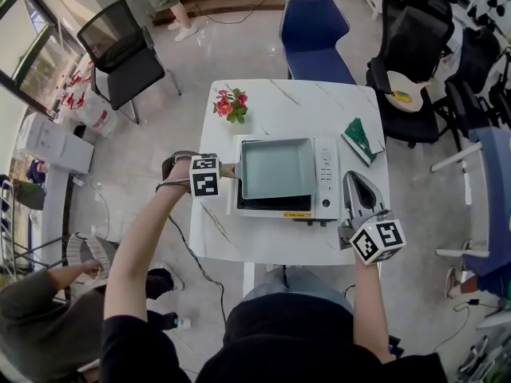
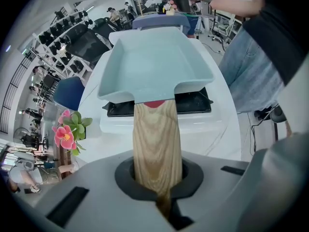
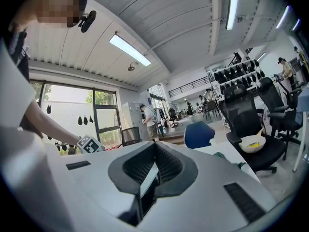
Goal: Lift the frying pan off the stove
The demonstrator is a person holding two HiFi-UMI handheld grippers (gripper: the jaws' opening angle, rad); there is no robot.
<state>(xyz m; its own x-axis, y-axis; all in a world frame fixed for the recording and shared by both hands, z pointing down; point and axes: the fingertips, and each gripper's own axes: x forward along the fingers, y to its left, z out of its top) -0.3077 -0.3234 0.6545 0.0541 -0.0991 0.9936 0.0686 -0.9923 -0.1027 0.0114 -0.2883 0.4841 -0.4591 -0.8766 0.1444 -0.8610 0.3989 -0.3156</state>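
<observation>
A pale blue-grey square frying pan [image 1: 278, 168] lies over the white stove [image 1: 326, 183] in the middle of the table. Its wooden handle [image 1: 227, 170] points left. My left gripper [image 1: 223, 170] is shut on that handle. In the left gripper view the handle [image 2: 155, 139] runs up from between the pads of the left gripper [image 2: 158, 178] to the pan [image 2: 154, 64], above the stove's black top [image 2: 193, 103]. Whether the pan touches the stove I cannot tell. My right gripper [image 1: 359, 182] hovers at the stove's right. The right gripper [image 3: 153, 170] is shut with nothing in it.
The white table [image 1: 271, 238] also carries a small pot of pink flowers [image 1: 231, 104] at the back left and a green packet [image 1: 361, 138] at the back right. A blue chair [image 1: 313, 38] stands behind the table. Black chairs [image 1: 120, 54] and a person [image 1: 48, 294] are around it.
</observation>
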